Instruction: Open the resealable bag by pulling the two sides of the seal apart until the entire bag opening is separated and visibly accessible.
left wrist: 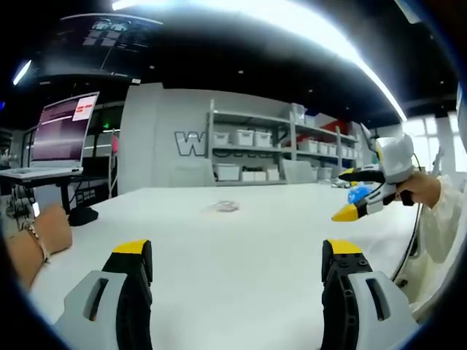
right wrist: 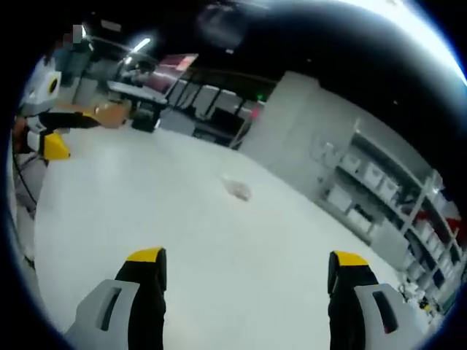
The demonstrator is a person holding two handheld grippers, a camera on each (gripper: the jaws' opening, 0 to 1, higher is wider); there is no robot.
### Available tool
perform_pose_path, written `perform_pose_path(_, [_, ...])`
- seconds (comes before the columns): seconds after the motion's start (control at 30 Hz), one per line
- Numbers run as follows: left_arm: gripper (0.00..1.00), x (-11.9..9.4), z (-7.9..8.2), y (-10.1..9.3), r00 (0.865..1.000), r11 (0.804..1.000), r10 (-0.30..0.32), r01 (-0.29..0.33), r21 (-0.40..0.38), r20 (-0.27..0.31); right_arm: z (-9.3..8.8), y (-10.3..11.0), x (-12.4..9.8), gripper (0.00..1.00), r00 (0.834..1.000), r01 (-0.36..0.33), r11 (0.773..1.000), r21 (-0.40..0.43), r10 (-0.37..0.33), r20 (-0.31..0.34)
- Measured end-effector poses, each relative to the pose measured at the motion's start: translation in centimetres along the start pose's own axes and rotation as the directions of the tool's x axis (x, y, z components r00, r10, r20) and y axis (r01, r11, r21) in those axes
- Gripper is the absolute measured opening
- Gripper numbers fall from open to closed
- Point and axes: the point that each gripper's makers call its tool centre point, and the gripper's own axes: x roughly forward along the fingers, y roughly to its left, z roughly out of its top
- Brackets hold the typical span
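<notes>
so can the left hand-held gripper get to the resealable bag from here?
Probably yes: the left hand-held gripper stands open, with bare white table between it and the resealable bag lying ahead.

Bright ceiling strip lights [left wrist: 292, 18] glare overhead; the white table [left wrist: 241, 248] is evenly lit, shadows faint; fisheye bending and softness grow toward edges.

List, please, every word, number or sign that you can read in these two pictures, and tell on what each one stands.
"W": a large letter on the grey wall behind the shelves; the letters after it are hidden by the shelves.
Laptop screen: lines of text, too small to read.
Dark overhead panel: pale marks, too blurred to read.
Small clear bag on the table: no readable print.
The right gripper view has no readable text.
</notes>
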Motion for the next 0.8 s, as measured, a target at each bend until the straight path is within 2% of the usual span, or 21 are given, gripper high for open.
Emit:
perform_pose_path(0.3, [0.95,0.0,-0.1,0.2,1.0,1.0,0.005,-0.005,0.001,-0.002,1.0,0.0,0.7,0.93,0.999,-0.041,0.997,-0.068,0.041,0.001])
perform_pose_path(0.53, [0.95,0.0,0.0,0.2,1.0,1.0,0.008,-0.008,-0.002,0.002,1.2,0.6,1.4,0.93,0.995,-0.099,0.994,-0.056,0.099,0.0])
perform_pose_path(0.8, [0.95,-0.1,0.0,0.4,1.0,1.0,0.01,-0.01,0.001,0.003,1.2,0.4,2.0,0.92,0.995,-0.098,0.992,-0.078,0.097,-0.016])
